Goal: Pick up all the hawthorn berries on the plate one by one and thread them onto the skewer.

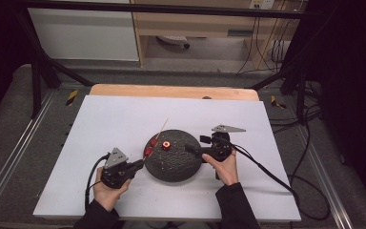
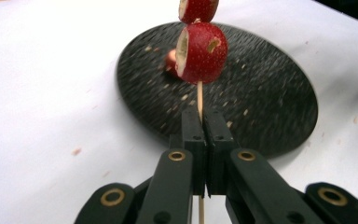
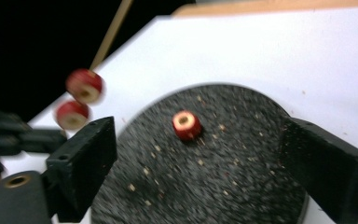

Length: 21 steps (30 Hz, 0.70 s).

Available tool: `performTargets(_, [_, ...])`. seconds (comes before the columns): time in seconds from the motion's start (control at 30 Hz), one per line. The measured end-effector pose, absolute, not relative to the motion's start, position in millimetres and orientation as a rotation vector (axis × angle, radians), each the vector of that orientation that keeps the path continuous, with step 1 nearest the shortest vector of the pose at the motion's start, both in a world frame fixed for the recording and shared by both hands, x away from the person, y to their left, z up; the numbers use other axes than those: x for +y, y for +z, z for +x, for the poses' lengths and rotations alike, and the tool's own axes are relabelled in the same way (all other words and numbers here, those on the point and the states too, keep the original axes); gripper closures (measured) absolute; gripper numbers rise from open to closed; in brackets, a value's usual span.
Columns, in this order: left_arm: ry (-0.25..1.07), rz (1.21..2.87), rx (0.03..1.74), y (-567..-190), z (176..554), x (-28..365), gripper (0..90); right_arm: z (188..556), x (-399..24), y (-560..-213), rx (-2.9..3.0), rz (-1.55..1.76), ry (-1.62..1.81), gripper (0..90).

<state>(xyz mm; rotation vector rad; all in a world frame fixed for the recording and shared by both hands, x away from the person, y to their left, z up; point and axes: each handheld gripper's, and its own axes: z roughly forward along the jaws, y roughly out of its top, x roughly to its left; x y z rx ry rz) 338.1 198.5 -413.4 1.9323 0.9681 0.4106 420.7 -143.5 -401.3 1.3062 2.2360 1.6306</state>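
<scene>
My left gripper is shut on a thin wooden skewer that carries two red hollowed fruit pieces. The skewer points out over the left edge of a round black plate. A third red piece lies loose on the plate, hole upward. At the plate's right edge my right gripper stands open, its jaws wide apart with nothing between them; the loose piece lies a little ahead of it.
The plate rests on a white board that covers a wooden table. Small crumbs dot the plate and the board near it. Cables trail from both grippers off the right and front edges.
</scene>
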Motion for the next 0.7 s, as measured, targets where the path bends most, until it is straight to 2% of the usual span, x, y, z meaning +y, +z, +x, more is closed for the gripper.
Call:
performTargets(0.33, [0.404,1.954,0.983,-411.4,333.1,235.8,88.5,444.9,-109.1,-388.3,2.501,1.146,1.282,10.8])
performTargets(0.53, [0.4,1.977,0.984,-417.1,333.8,241.7,88.5,462.6,-81.3,-386.5,2.618,1.063,1.087,14.5])
performTargets(0.7, [0.39,1.979,0.996,-421.3,333.6,246.7,88.5,476.7,-59.7,-391.9,2.695,1.017,0.988,21.1])
